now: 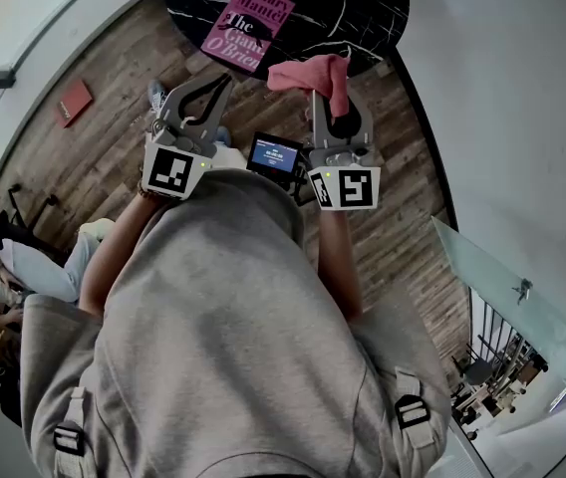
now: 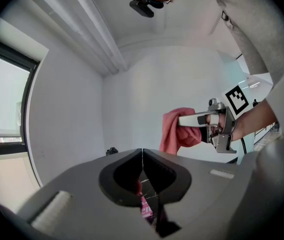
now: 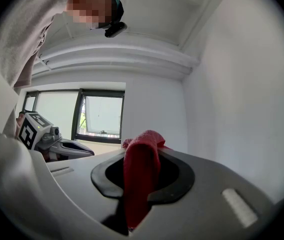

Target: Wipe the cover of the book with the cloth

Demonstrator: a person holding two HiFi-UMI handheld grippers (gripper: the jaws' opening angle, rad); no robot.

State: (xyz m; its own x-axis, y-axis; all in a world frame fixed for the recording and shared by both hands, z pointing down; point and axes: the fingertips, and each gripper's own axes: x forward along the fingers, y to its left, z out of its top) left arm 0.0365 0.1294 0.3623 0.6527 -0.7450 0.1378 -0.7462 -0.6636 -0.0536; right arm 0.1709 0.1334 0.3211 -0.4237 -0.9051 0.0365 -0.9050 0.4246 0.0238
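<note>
A pink book lies on a round black marble table at the top of the head view. My right gripper is shut on a red cloth, held near the table's front edge, right of the book. The cloth drapes down between the jaws in the right gripper view, and the cloth also shows in the left gripper view. My left gripper is shut with nothing in it, held just before the table below the book. Through its jaws a sliver of the book shows.
The floor is wooden planks. A small reddish flat thing lies on the floor at the left. A small screen sits at the person's chest between the grippers. White walls stand to the right, and a glass panel at the lower right.
</note>
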